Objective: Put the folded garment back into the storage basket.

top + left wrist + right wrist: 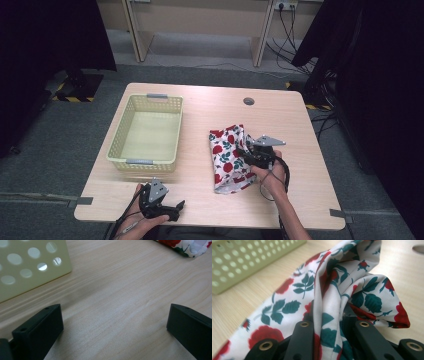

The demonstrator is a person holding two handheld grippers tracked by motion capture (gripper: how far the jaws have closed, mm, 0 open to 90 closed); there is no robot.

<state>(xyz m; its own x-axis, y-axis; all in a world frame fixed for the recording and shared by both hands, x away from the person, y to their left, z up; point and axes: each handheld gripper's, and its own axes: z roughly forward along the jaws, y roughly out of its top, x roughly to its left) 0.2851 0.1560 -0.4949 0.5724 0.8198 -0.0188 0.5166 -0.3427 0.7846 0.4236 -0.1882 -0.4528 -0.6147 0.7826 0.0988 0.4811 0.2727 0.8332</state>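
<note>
Currently the right claw [246,152] is clamped on a raised fold of the flowered cloth [227,157]. In the right gripper view the two black jaws stand close together with a ridge of white fabric, printed with red flowers and dark green leaves, pinched between them [329,322]; the pads press the cloth from both sides. Part of the cloth bunches up just past the jaws, and the rest lies flat on the worktop [200,200]. From above, the cloth sits right of centre on the worktop, and the right hand [270,177] holds the claw at the cloth's right edge.

Left claw [172,207]: open. In the left gripper view its jaws stand wide apart over bare wood with nothing between them [112,322]. It is held low at the near edge of the worktop, well apart from the cloth.

A pale yellow perforated basket [172,131] stands on the left half of the worktop, apart from the cloth; its corner shows in the left gripper view [27,267].
</note>
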